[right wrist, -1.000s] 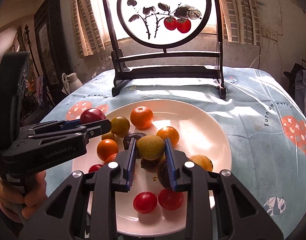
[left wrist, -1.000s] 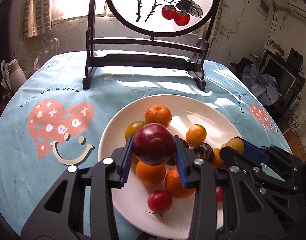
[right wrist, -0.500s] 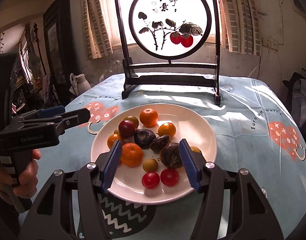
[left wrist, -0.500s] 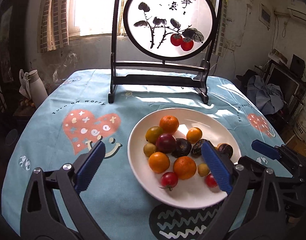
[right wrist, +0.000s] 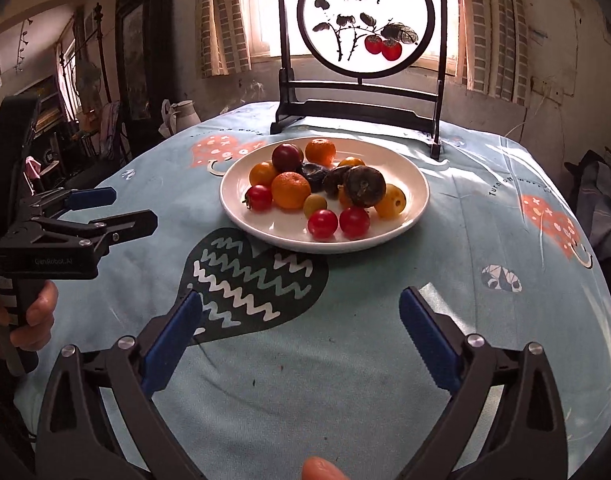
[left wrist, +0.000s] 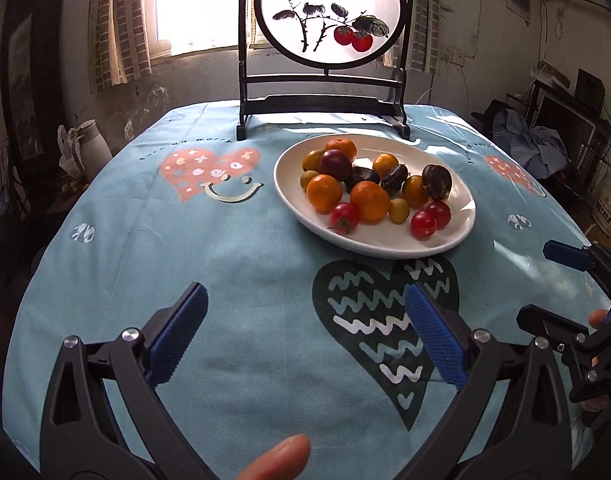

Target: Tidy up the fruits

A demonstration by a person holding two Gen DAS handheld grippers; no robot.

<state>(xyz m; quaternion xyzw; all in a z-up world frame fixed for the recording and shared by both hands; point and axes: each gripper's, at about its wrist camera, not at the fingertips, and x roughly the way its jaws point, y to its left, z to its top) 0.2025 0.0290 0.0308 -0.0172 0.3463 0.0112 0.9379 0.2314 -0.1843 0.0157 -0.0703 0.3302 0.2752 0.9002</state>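
A white plate [left wrist: 457, 232] [right wrist: 409, 184] sits on the blue tablecloth and holds several fruits: oranges, red tomatoes, a dark red plum [left wrist: 335, 163] [right wrist: 286, 156], a small yellow-green fruit [left wrist: 398, 211] [right wrist: 315, 203] and dark wrinkled fruits. My left gripper [left wrist: 305, 328] is open and empty, well back from the plate near the table's front. My right gripper [right wrist: 301, 332] is open and empty, also back from the plate. Each gripper shows at the other view's edge.
A black-framed round painted screen [left wrist: 325, 40] [right wrist: 365, 40] stands behind the plate. A white jug [left wrist: 85, 148] sits off the table's left side. Clutter and clothes [left wrist: 537, 144] lie to the right. The tablecloth [left wrist: 225, 260] covers a round table.
Both grippers opened, leaving the plum and the yellow-green fruit on the plate, then pulled back toward the table's front edge.
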